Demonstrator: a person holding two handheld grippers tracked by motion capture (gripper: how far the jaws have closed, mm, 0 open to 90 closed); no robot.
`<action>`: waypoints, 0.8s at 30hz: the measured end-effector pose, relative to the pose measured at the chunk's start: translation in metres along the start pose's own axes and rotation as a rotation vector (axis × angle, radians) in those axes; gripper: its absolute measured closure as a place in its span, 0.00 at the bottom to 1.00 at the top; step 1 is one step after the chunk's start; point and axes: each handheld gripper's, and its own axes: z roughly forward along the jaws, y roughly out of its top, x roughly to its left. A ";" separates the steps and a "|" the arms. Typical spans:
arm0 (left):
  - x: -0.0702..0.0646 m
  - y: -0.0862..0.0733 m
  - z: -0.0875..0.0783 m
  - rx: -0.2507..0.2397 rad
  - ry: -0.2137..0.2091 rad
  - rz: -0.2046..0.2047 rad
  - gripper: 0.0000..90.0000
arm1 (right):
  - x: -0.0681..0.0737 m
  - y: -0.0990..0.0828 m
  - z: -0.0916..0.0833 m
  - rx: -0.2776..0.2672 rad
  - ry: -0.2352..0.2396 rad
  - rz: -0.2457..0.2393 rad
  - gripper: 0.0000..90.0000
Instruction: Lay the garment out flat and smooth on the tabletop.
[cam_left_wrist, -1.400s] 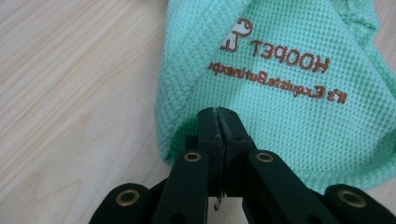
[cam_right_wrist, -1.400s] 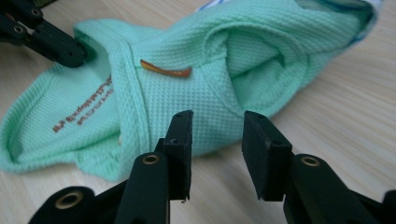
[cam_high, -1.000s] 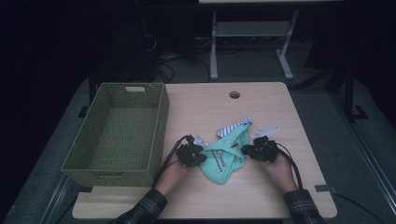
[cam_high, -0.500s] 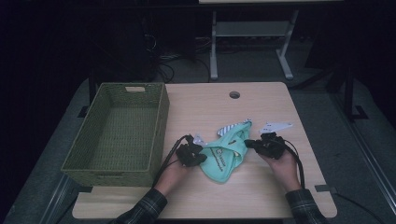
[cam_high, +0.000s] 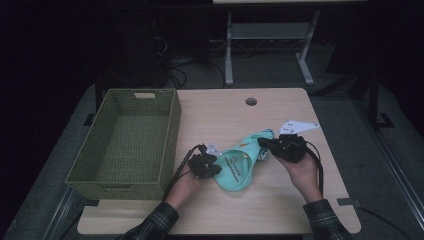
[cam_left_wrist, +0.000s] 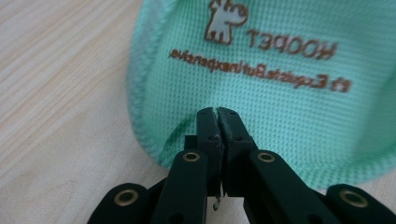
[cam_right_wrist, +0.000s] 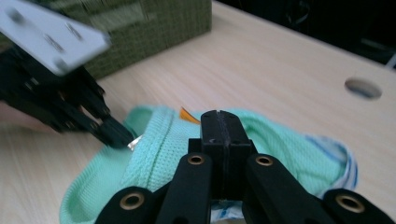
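Observation:
A mint-green mesh garment (cam_high: 239, 165) with a printed logo lies on the wooden table (cam_high: 225, 115), stretched between the two grippers. My left gripper (cam_high: 218, 170) rests low on the table, shut on the garment's hem (cam_left_wrist: 280, 107), and its jaws (cam_left_wrist: 217, 112) meet on the fabric. My right gripper (cam_high: 261, 142) is raised above the table and shut on the garment's other end (cam_right_wrist: 154, 154); its closed jaws (cam_right_wrist: 219, 114) pinch the cloth. The right gripper view also takes in the left gripper (cam_right_wrist: 116, 133) holding the far hem, and a blue-striped trim (cam_right_wrist: 348, 163).
A green woven basket (cam_high: 172, 130) stands with nothing in it on the table's left side, close to the left hand. A round cable hole (cam_high: 251, 101) sits near the table's far edge. Bare wood lies beyond the garment and to its right.
The right gripper has risen and drawn back to the right with the garment's end, pulling the cloth out longer. The left gripper has stayed put on the hem.

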 end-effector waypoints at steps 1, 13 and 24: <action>-0.001 0.000 0.000 -0.007 0.001 -0.007 0.97 | 0.004 0.008 -0.005 -0.019 -0.002 -0.018 1.00; 0.000 0.000 -0.001 0.008 -0.002 0.008 0.97 | -0.001 0.002 0.054 0.120 0.019 -0.010 1.00; 0.001 0.000 -0.001 0.004 -0.005 0.003 0.97 | -0.012 -0.014 0.066 0.144 0.006 0.025 0.78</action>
